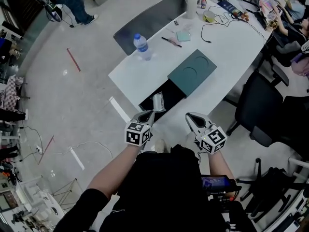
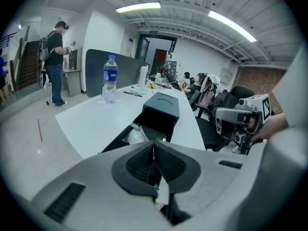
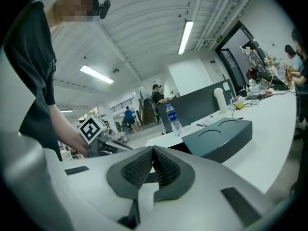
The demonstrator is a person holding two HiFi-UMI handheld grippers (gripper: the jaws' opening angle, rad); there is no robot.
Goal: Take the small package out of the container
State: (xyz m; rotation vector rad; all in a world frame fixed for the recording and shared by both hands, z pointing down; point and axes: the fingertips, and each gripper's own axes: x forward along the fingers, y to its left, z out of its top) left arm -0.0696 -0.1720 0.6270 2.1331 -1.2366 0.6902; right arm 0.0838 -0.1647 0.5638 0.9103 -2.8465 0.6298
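Note:
On the near end of the white table [image 1: 145, 74] lies the dark container [image 1: 166, 96], its green lid [image 1: 193, 71] slid back so the black inside shows. The small clear package [image 1: 158, 102] sticks up from the open near end; the left gripper view shows the package [image 2: 136, 134] lying inside the box [image 2: 161, 110]. My left gripper [image 1: 149, 113] hangs just short of it with its jaws shut and nothing visible between them [image 2: 154, 148]. The right gripper [image 1: 191, 115] hovers beside it at the table edge, also shut and empty [image 3: 153, 150].
A water bottle [image 1: 141, 46] stands at the table's left edge. Farther back are a pen [image 1: 171, 41], a notepad [image 1: 183, 36], a white jug [image 1: 191, 6] and cables. Black office chairs [image 1: 263, 105] stand to the right. A person [image 1: 77, 4] stands on the floor at the far left.

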